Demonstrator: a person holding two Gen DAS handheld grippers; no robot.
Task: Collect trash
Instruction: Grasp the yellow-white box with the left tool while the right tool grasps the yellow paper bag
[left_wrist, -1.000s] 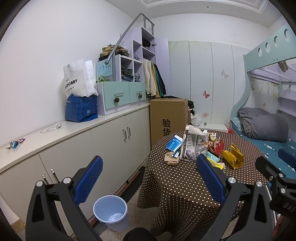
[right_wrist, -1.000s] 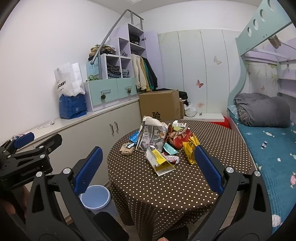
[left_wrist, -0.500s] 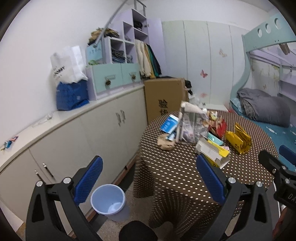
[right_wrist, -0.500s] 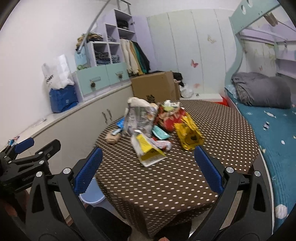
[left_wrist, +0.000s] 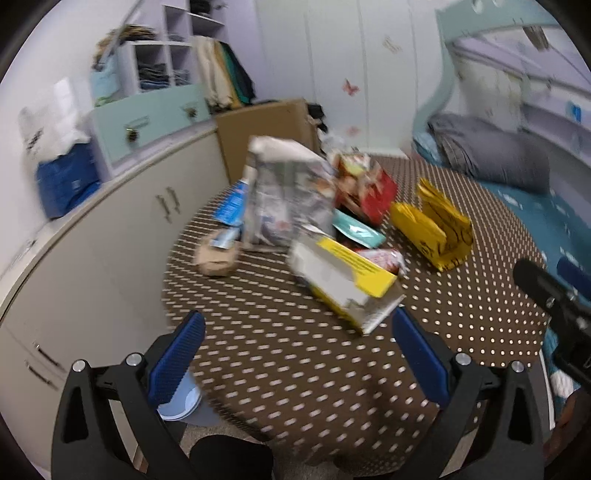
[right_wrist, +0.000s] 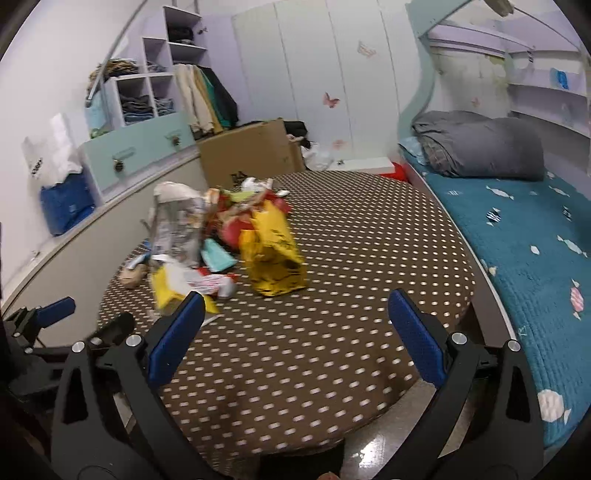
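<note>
The left gripper (left_wrist: 295, 349) sits at the bottom of its own view, blue-padded fingers (left_wrist: 176, 356) spread wide apart with nothing between them. The right gripper (right_wrist: 293, 339) is likewise spread wide and empty at the bottom of its frame. Each appears at the edge of the other's view: right gripper at lower right, left at lower left.

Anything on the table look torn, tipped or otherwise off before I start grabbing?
Yes. The yellow-and-white carton lies tipped on its side, its near end torn open. The yellow bag is crumpled. Wrappers are heaped loosely together; nothing looks spilled.
</note>
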